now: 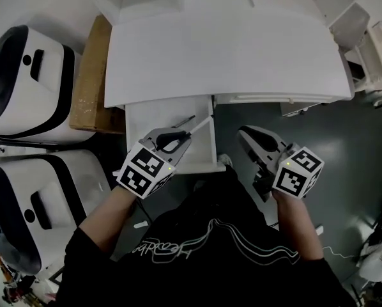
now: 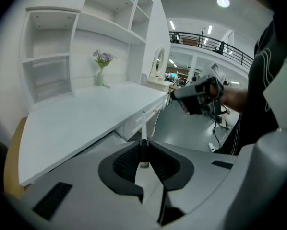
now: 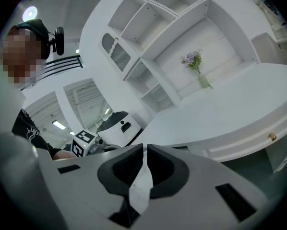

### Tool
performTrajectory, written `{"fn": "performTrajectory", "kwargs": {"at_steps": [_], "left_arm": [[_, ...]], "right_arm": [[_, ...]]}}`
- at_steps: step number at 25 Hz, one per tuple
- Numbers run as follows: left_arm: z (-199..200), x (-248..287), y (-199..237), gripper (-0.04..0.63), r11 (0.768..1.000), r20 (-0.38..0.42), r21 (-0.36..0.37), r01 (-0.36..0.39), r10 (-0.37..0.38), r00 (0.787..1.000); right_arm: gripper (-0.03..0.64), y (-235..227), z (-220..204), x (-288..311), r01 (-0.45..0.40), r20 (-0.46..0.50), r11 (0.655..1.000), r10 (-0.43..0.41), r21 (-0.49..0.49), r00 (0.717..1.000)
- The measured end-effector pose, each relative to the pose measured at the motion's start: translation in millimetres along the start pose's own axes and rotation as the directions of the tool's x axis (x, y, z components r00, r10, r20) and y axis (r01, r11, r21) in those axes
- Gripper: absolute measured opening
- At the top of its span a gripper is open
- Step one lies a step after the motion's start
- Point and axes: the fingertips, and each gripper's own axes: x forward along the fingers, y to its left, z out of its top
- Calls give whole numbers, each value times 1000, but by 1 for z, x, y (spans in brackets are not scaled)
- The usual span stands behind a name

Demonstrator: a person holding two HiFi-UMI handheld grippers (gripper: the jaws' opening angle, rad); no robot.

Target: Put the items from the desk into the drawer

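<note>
My left gripper (image 1: 180, 136) hangs over the open white drawer (image 1: 140, 123) under the desk top (image 1: 223, 50). Its jaws are shut on a thin white pen (image 2: 144, 128) with a dark band, which sticks out forward from the left gripper (image 2: 144, 146). In the head view the pen (image 1: 202, 123) points toward the drawer's right wall. A thin dark stick-like item (image 1: 183, 120) lies inside the drawer. My right gripper (image 1: 250, 135) is held over the grey floor right of the drawer. The right gripper (image 3: 145, 150) has its jaws together with nothing between them.
Two white-and-black machines (image 1: 25, 82) (image 1: 31, 203) stand at the left, with a brown board (image 1: 92, 75) against the desk's side. A vase of flowers (image 3: 197, 66) stands at the back under the shelves. A small knob (image 3: 272, 136) sits on the desk's front edge.
</note>
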Motion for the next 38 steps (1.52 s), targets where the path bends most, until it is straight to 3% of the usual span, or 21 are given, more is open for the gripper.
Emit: {"fn": "performTrajectory", "kwargs": {"at_steps": [4, 11, 14, 18, 24, 27, 31, 35, 38], "left_arm": [[-42, 32, 20, 72, 996, -112, 85, 22, -12, 994], [-104, 101, 61, 72, 992, -308, 106, 75, -39, 951], [-131, 129, 73, 72, 994, -375, 76, 80, -46, 926], [-160, 154, 81, 74, 992, -445, 78, 97, -52, 894], [-182, 170, 87, 76, 988, -501, 120, 93, -21, 865], [-189, 170, 85, 168, 988, -523, 105, 110, -39, 851], [-173, 157, 83, 224, 992, -476, 77, 98, -50, 878], [-137, 121, 74, 245, 992, -368, 109, 69, -25, 929], [-100, 80, 62, 245, 995, -238, 98, 26, -2, 971]], "right_arm": [[55, -7, -11, 6, 1, -49, 1000, -1, 8, 999], [55, -50, -15, 11, 53, -99, 996, -46, 73, 994], [55, -63, -11, 15, 51, -120, 996, -43, 71, 992], [55, -77, -10, 17, 61, -146, 995, -49, 77, 988], [55, -85, -16, 19, 57, -173, 994, -40, 96, 984], [55, -83, -17, 20, 56, -167, 993, -37, 105, 985], [55, -72, -15, 16, 51, -145, 994, -37, 93, 989], [55, -42, -12, 9, 7, -120, 999, -2, 40, 993], [55, -12, -9, 1, -31, -73, 999, 31, 11, 997]]}}
